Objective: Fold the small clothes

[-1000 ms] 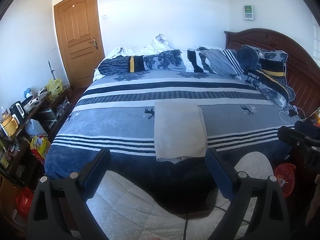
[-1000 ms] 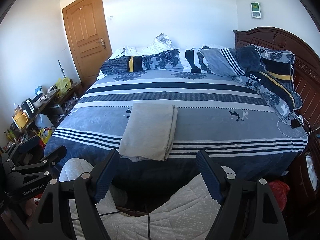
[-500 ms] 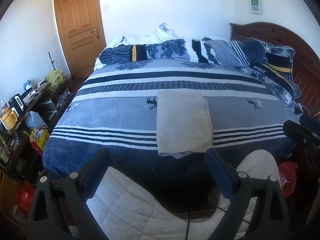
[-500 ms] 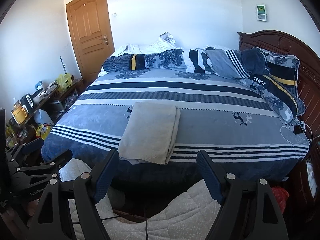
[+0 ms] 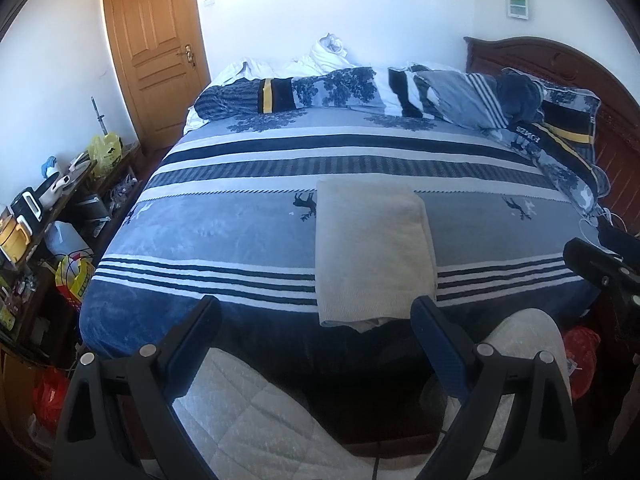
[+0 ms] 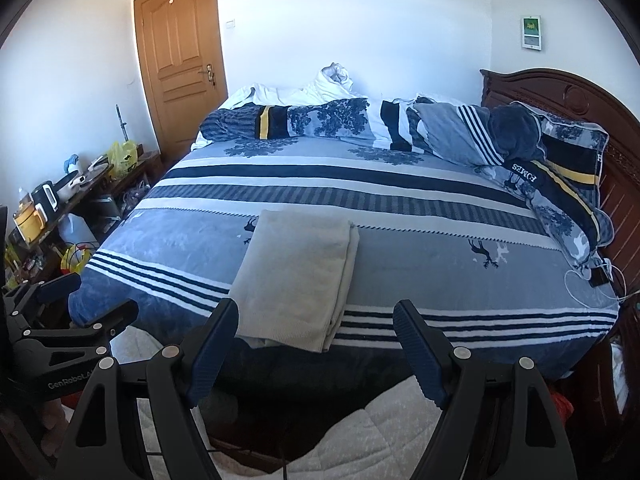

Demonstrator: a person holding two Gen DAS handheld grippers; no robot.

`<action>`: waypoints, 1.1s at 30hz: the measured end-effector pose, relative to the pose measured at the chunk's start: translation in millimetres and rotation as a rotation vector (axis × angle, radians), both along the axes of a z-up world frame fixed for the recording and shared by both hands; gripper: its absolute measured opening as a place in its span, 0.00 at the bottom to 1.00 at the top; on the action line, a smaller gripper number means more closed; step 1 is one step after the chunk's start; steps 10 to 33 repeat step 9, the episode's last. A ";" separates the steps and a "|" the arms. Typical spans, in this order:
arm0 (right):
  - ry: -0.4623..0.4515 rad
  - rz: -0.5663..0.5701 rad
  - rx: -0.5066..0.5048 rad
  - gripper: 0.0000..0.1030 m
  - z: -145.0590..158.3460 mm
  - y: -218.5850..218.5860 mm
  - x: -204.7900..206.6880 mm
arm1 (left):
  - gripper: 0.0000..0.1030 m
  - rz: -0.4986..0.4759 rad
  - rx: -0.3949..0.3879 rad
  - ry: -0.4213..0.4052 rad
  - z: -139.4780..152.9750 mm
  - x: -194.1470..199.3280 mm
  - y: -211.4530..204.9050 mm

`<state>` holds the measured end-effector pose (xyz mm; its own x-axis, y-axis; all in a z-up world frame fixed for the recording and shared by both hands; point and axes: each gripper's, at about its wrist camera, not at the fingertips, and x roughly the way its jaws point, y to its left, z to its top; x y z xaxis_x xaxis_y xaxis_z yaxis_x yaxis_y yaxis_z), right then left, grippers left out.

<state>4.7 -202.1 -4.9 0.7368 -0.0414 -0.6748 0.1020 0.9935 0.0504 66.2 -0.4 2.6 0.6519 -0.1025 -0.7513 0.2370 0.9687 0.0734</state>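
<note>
- cloth (image 5: 372,248) folded, lying at the bed (image 5: 224,236) near edge, slightly overhanging.
- left gripper (image 5: 316,320) and right gripper (image 6: 316,326) both spread wide, empty, short of the bed.

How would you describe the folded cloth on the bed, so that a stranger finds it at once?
Start from the large bed with its blue striped cover. On its near edge lies the folded beige garment, a flat rectangle. It is the only plain, pale piece; the bedding heaped along the far side is patterned blue.
</note>
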 end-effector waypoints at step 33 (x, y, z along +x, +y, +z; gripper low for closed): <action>0.013 0.045 0.071 0.89 -32.1 -18.3 59.7 | 0.92 -0.003 0.051 -0.006 -43.6 63.8 -18.9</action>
